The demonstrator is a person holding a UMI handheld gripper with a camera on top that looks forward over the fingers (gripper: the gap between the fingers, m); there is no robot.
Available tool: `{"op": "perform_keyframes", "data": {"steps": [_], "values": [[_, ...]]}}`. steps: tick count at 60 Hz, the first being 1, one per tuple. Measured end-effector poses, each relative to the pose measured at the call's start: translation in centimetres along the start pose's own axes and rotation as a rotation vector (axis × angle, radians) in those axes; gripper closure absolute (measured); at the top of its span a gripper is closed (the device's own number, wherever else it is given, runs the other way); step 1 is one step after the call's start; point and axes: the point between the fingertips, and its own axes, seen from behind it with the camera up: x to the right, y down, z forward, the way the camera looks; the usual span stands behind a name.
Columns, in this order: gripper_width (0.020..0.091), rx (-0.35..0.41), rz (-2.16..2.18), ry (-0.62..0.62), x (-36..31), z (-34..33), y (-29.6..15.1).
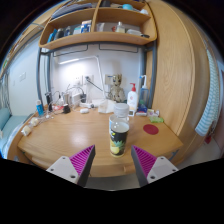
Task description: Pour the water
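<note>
A small bottle (119,134) with a yellow and dark label and a pale cap stands upright on the wooden table (60,138). It sits just ahead of my gripper (113,158), roughly centred on the gap between the two fingers. The fingers (82,160) are spread wide, magenta pads facing inward, with nothing between them. A red round coaster-like disc (151,128) lies on the table to the right of the bottle.
At the back of the table stand a white spray bottle (132,98), a faucet-like fixture (116,86) and small items (60,105). A wooden shelf (95,38) with objects hangs above. A wooden cabinet side (178,70) rises at the right.
</note>
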Motion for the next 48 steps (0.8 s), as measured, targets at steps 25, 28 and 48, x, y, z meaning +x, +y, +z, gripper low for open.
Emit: {"op": "perform_keyframes", "data": {"steps": [25, 28, 48], "values": [[0.0349, 0.053, 0.003, -0.129, 5.1, 11.2, 0.2], [0.0357, 0.072, -0.013, -0.136, 4.8, 11.9, -0.2], [0.0764, 0.178, -0.021, -0.141, 4.1, 13.5, -0.8]]}}
